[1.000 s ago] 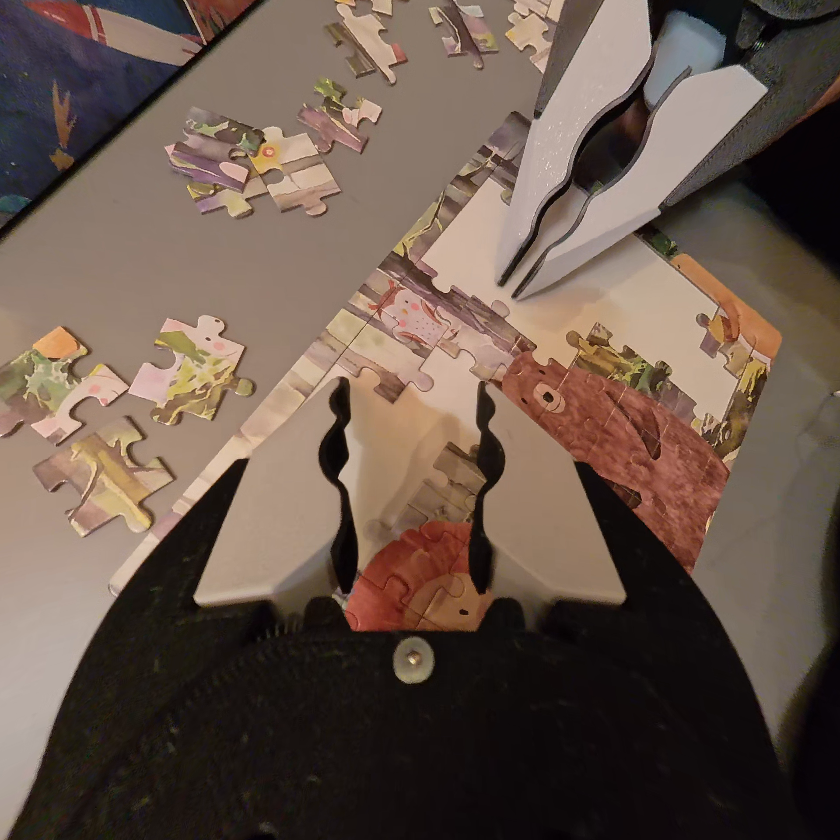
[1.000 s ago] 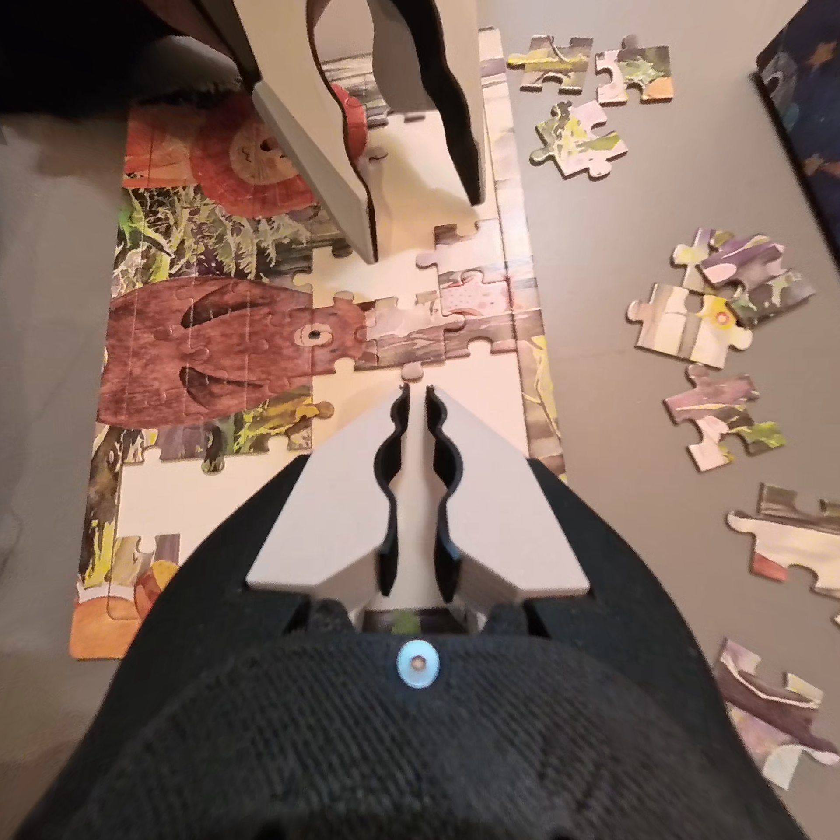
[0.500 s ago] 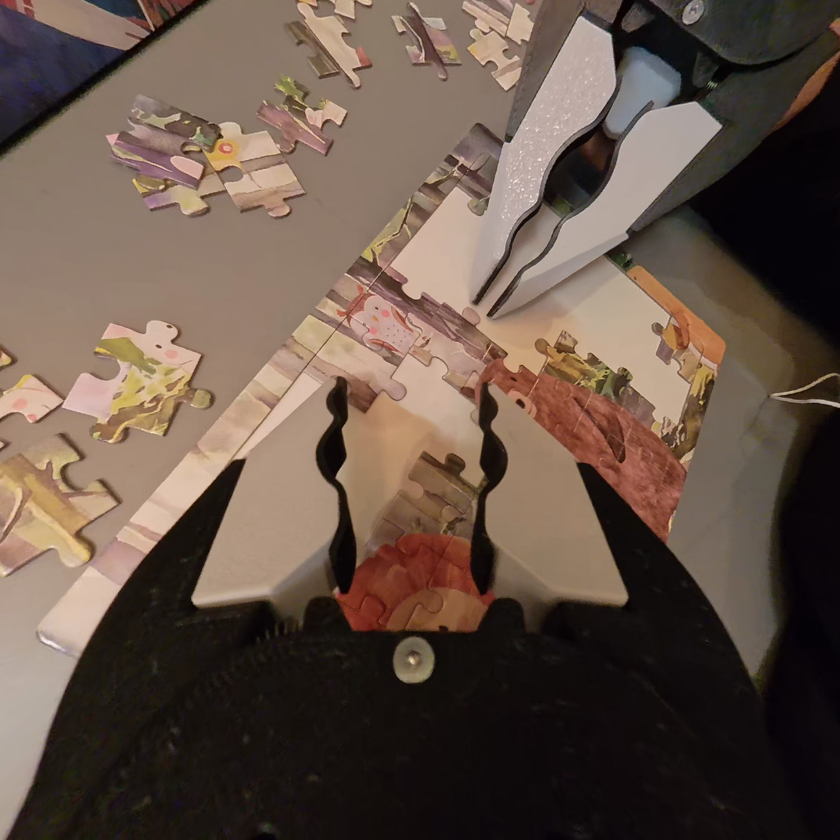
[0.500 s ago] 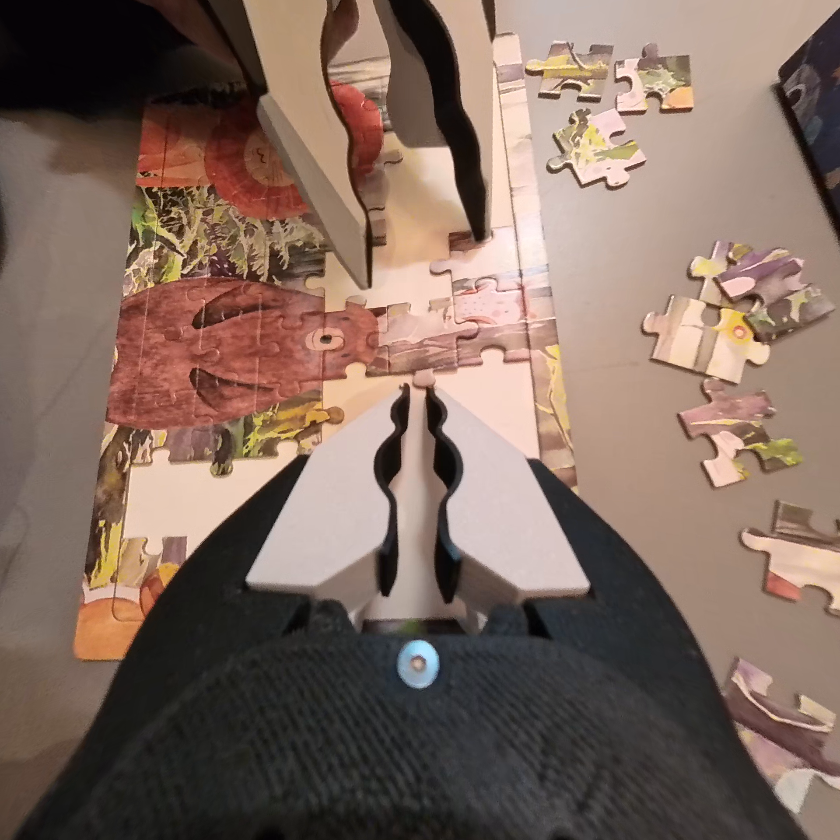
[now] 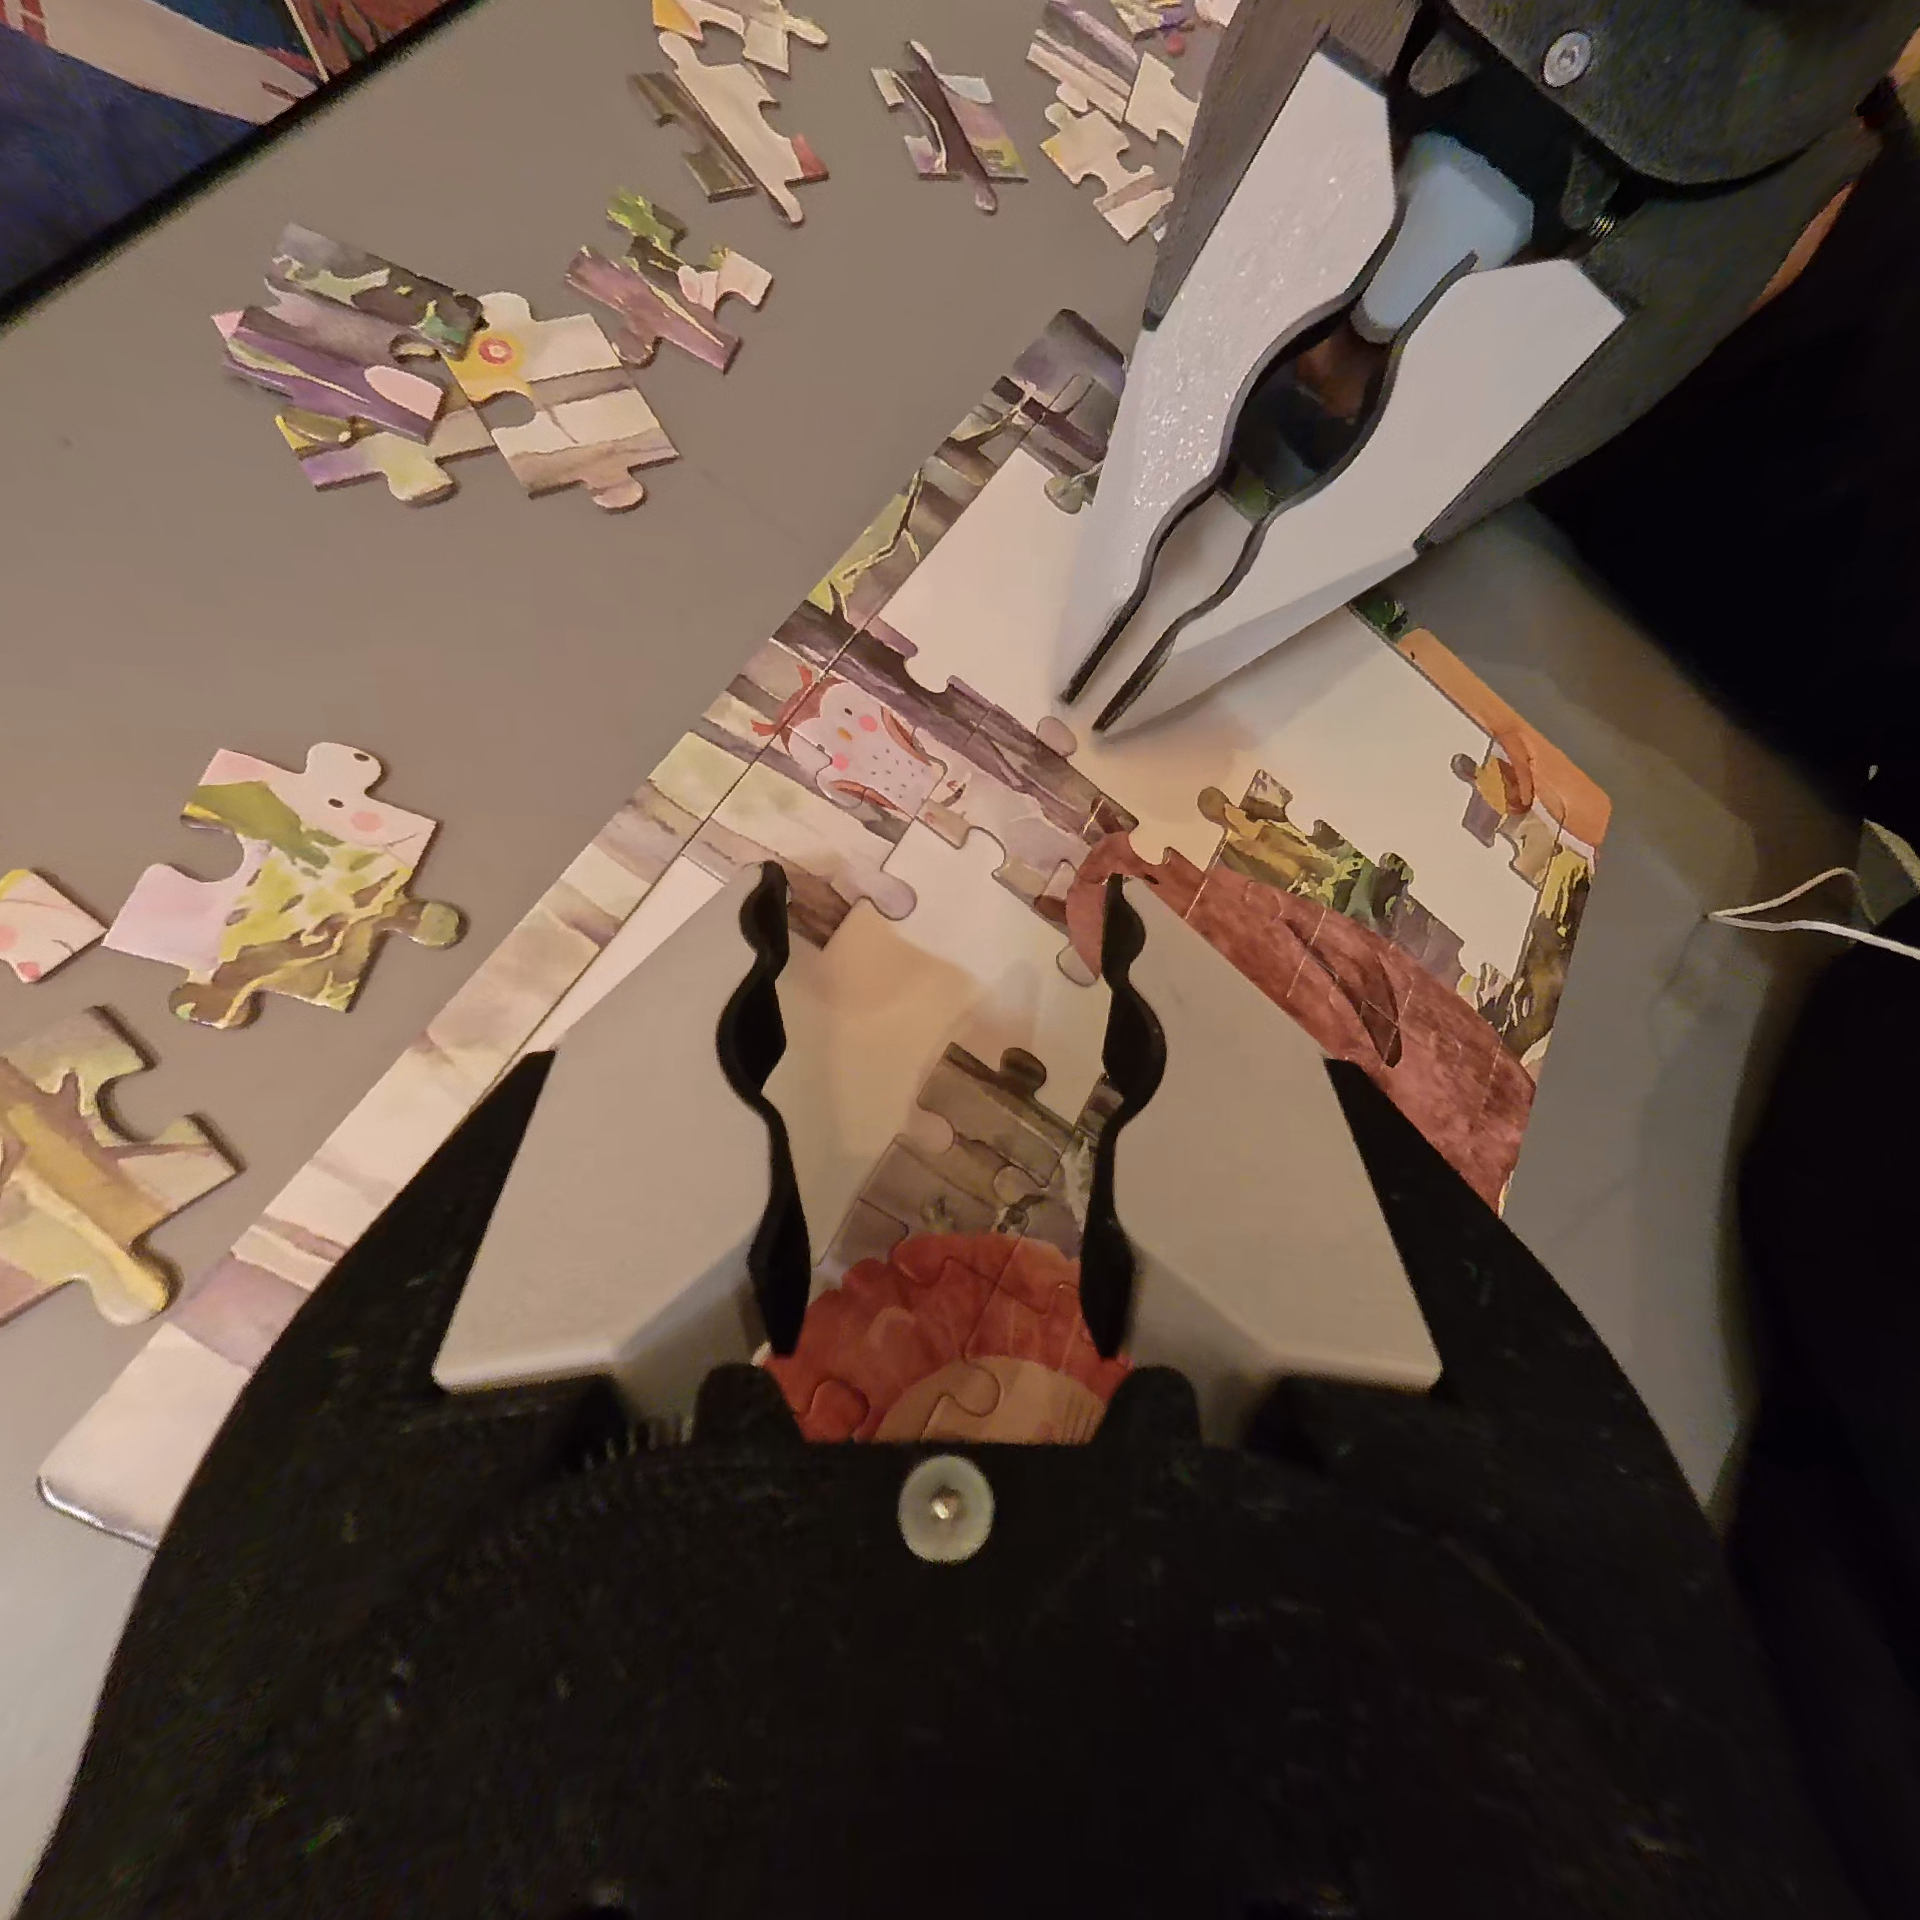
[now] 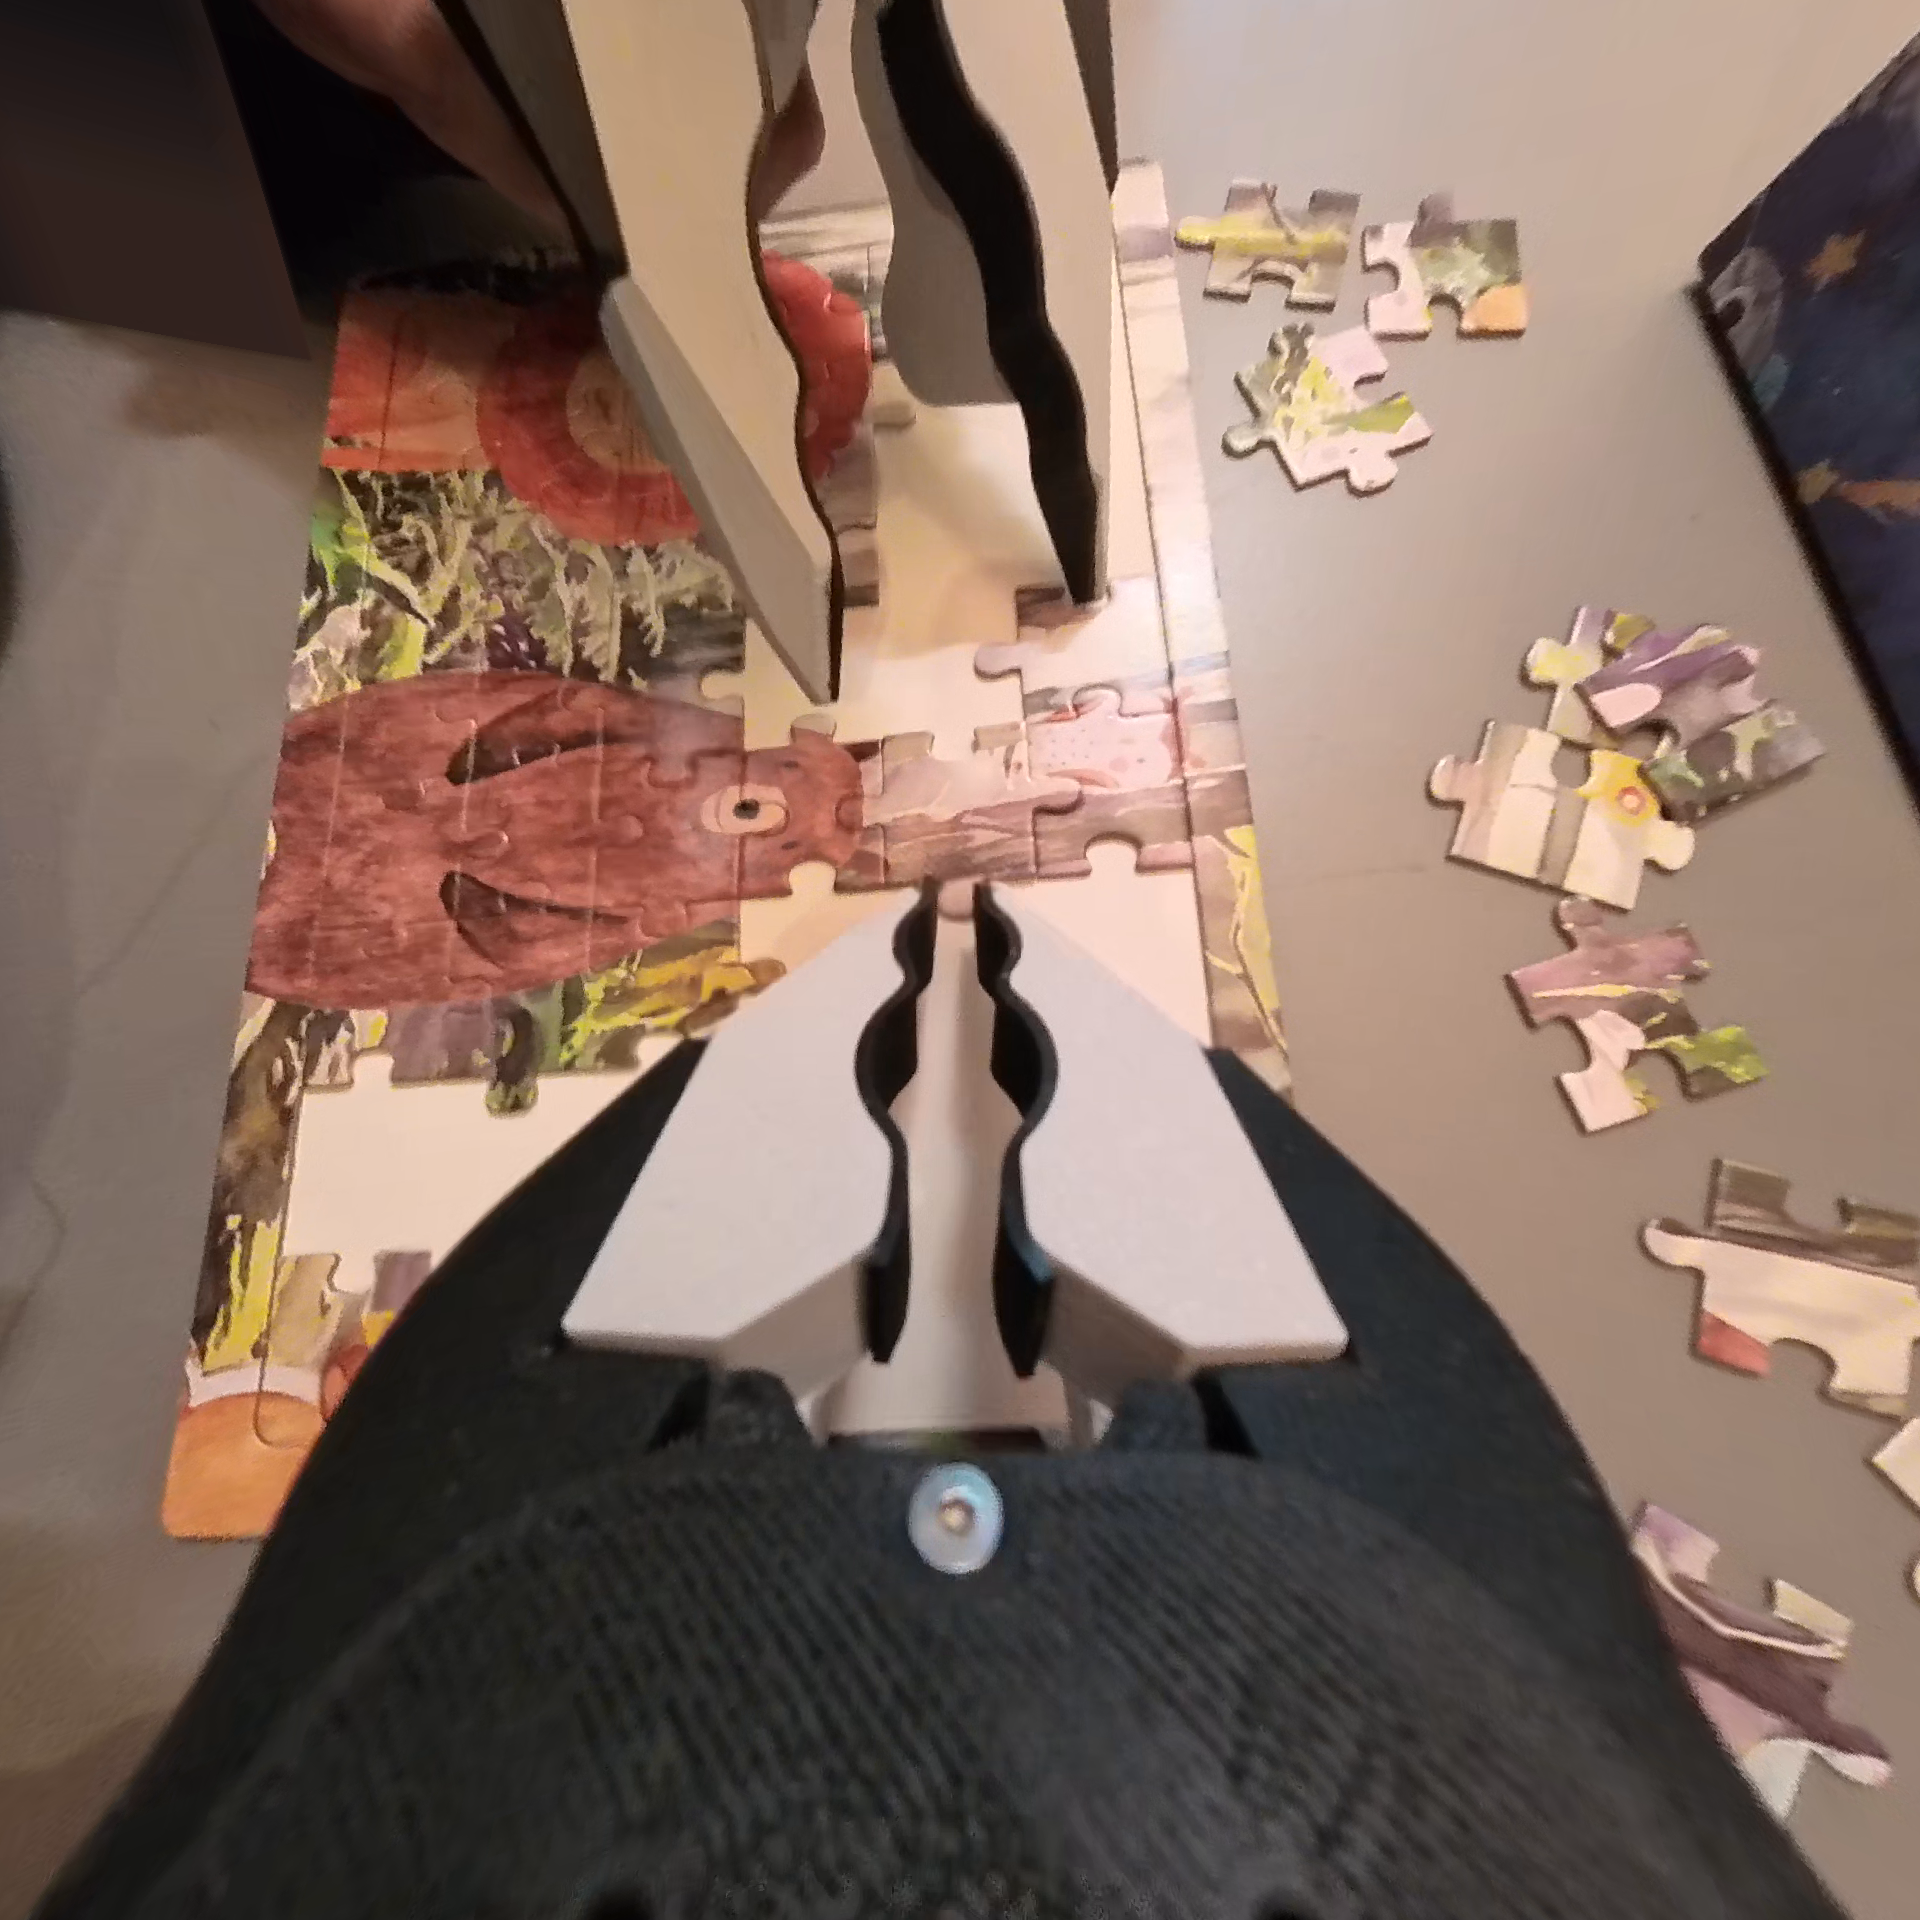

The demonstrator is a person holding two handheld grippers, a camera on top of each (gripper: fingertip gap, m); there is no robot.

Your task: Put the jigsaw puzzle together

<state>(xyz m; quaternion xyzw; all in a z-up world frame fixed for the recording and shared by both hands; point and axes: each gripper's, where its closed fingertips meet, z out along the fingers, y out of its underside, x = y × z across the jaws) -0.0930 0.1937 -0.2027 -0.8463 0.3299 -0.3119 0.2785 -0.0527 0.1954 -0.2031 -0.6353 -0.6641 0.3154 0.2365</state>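
Note:
The puzzle board (image 5: 1309, 748) lies on the grey table, partly filled: a brown bear (image 5: 1351, 997), a red lion (image 5: 935, 1340) and a row of grey owl pieces (image 5: 862, 738). My left gripper (image 5: 940, 881) is open and empty, low over the bare middle of the board. My right gripper (image 6: 951, 899) is shut with a thin gap and holds nothing, its tips at the edge of the owl row (image 6: 1081, 758). The right gripper (image 5: 1086, 712) also shows in the left wrist view. The left gripper (image 6: 951, 639) shows in the right wrist view, above the bear (image 6: 499, 821).
Several loose pieces lie on the table beside the board (image 6: 416, 1164): one green-pink piece (image 5: 301, 883), a joined cluster (image 5: 468, 405), more further back (image 5: 727, 135), and others in the right wrist view (image 6: 1558, 821). A dark blue picture (image 6: 1829, 343) borders the table. A white cable (image 5: 1787, 914) lies beyond the board. There is about 5 centimeters between the tips of the two grippers. About 8 centimeters separates my left fingertips from the brown bear (image 5: 1351, 997). Seen from the right wrist view (image 6: 521, 904) as well. The red lion (image 5: 935, 1340) sits 8 centimeters or so from the ends of my left fingers.
My left gripper has moved forward over the board towards the owl row. My right gripper's tips have crept up to the row's edge. Neither jaw opening has changed.

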